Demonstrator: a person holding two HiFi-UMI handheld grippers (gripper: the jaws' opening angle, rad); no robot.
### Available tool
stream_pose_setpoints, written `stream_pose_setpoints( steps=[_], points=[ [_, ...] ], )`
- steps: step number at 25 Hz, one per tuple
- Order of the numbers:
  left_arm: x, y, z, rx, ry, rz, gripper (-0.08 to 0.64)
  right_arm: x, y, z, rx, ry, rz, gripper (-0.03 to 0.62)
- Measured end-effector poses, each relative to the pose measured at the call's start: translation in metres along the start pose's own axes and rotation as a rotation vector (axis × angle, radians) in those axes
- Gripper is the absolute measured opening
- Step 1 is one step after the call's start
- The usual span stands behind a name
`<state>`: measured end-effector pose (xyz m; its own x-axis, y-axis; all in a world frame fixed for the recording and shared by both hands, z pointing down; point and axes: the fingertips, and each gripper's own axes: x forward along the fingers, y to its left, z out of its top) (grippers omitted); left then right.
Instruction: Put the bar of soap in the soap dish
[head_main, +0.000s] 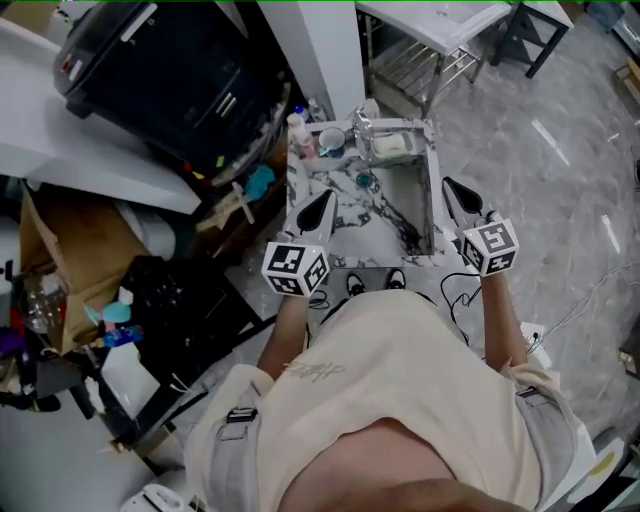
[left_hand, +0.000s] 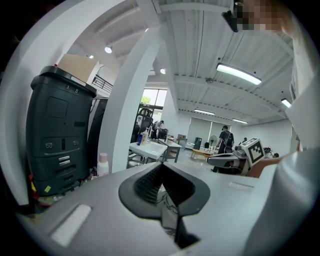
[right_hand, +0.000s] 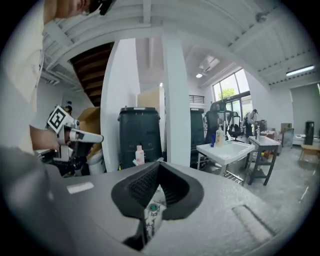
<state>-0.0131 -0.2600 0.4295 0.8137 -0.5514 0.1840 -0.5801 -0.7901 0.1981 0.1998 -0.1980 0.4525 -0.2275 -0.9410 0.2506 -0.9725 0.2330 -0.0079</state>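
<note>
In the head view a marbled sink (head_main: 345, 215) stands in front of me, with a chrome faucet (head_main: 362, 130) at its back rim. Right of the faucet lies a pale block, apparently the bar of soap (head_main: 392, 147); I cannot tell the soap dish apart from it. My left gripper (head_main: 318, 212) hovers over the sink's left rim and my right gripper (head_main: 460, 200) is just outside its right wall. Both point roughly level, away from me. In the left gripper view the jaws (left_hand: 161, 167) meet with nothing between them. In the right gripper view the jaws (right_hand: 159, 167) are also shut and empty.
A pink-capped bottle (head_main: 298, 135) and a small bowl (head_main: 332, 142) stand at the sink's back left. A large black bin (head_main: 170, 70) and a white pillar (head_main: 320, 50) rise behind. There is a cardboard box (head_main: 70, 250) and clutter at the left, and a white table (head_main: 440, 20) at the back right.
</note>
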Motion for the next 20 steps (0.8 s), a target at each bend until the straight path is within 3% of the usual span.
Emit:
stream_pose_setpoints(
  steps=[7,11,20],
  points=[
    [-0.005,-0.016,0.028,0.041,-0.061,-0.029,0.015,-0.033,0.027,0.042,0.031,-0.110,0.031,0.002],
    [-0.013,-0.025,0.051,0.069,-0.106,-0.043,0.015,-0.040,0.026,0.065,-0.009,-0.160,0.063,0.002],
    [-0.030,-0.024,0.097,0.132,-0.209,-0.021,0.015,-0.061,0.022,0.120,-0.084,-0.282,0.047,0.002]
  ],
)
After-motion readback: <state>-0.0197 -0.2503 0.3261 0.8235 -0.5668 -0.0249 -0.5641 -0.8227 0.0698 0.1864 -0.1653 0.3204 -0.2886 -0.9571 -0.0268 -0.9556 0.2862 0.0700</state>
